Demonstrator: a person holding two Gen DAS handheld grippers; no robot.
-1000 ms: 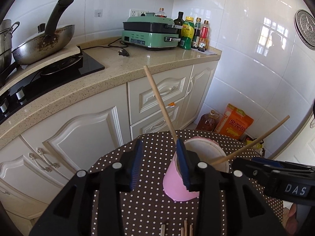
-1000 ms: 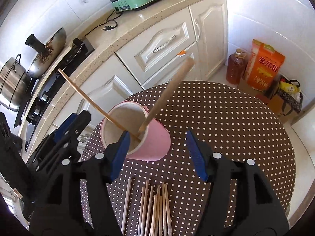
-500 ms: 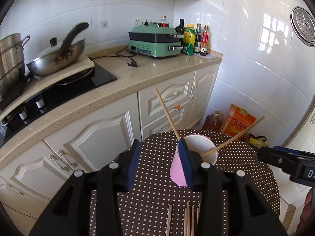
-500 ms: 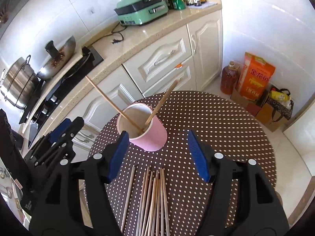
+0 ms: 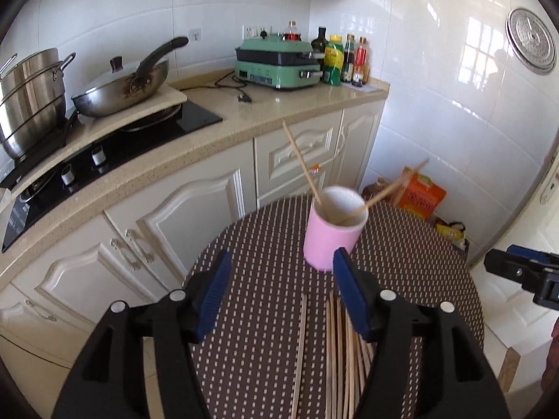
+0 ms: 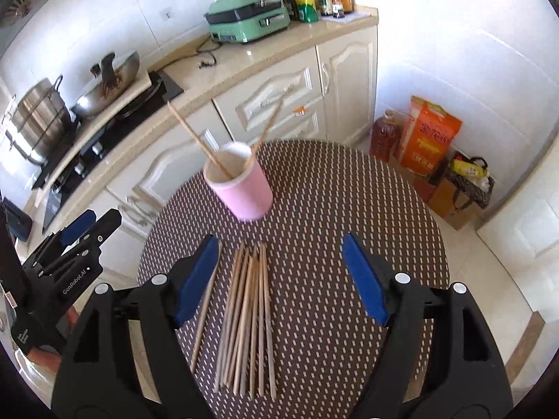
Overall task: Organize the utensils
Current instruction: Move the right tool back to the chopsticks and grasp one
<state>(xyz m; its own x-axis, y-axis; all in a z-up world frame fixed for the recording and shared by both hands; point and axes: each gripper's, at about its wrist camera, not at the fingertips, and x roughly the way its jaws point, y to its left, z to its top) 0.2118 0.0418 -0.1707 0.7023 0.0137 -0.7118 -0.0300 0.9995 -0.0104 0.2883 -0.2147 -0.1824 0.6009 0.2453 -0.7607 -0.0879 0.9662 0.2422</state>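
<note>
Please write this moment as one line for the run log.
pink cup: upright, two chopsticks inside | loose chopsticks: on dotted table | left gripper: opening, empty | right gripper: opening, empty

Home kitchen: stove [image 5: 115, 146], wok [image 5: 122, 92], cabinets [image 5: 195, 216]

— What are we seeing change here?
— We are drawing our left gripper [image 5: 281, 295] and right gripper [image 6: 279, 276] back from the pink cup [image 5: 332, 230], jaws opening and empty, so more of the bundled chopsticks [image 6: 248, 317] are coming into view.
</note>
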